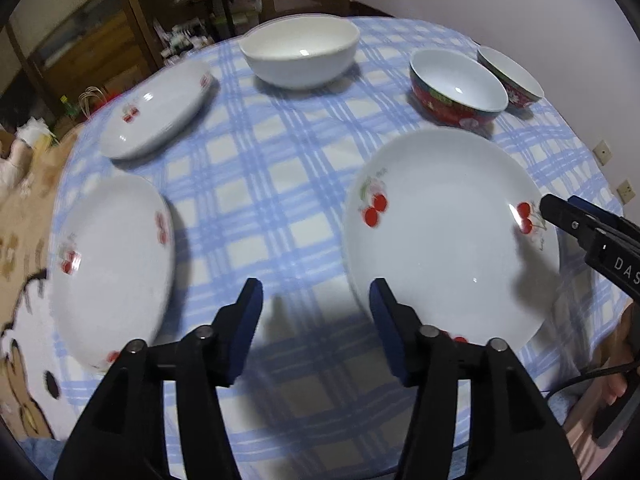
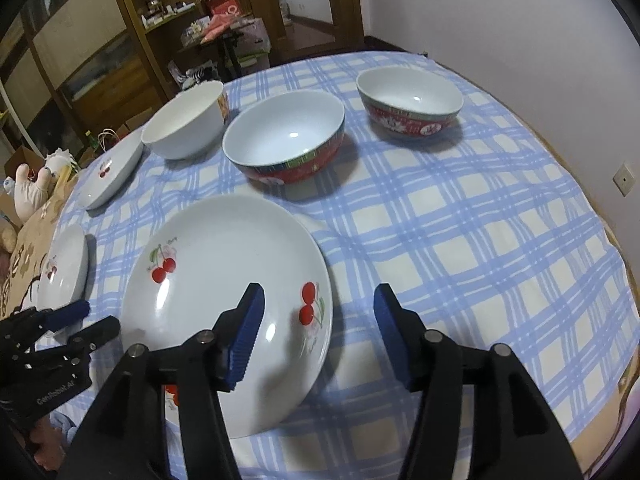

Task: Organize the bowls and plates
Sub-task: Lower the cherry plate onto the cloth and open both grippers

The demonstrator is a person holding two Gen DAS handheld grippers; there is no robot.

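At the far left edge of the blue-checked tablecloth (image 1: 280, 184) lies a white cherry-print plate (image 1: 114, 268), partly over a cartoon-patterned cloth (image 1: 24, 280) beneath. Behind it sits a second cherry plate (image 1: 158, 110), well apart from the first. The left gripper (image 1: 316, 300) hangs above the bare cloth between the near-left plate and the large cherry plate (image 1: 448, 240); its blue-padded jaws stand about half open with nothing between them, the right finger just over that plate's near rim.

Further back, near the table's middle, stands a plain white bowl (image 1: 300, 50). To its right come two red-patterned bowls, the nearer one (image 1: 458, 86) just behind the large plate, the farther one (image 1: 510, 76) just beside it in the left view, though the right wrist view shows them clearly apart.

The right gripper (image 2: 318, 304) hovers at the large plate's right rim, its jaws likewise about half open and empty; its left finger hangs over the plate, its right over bare tablecloth.
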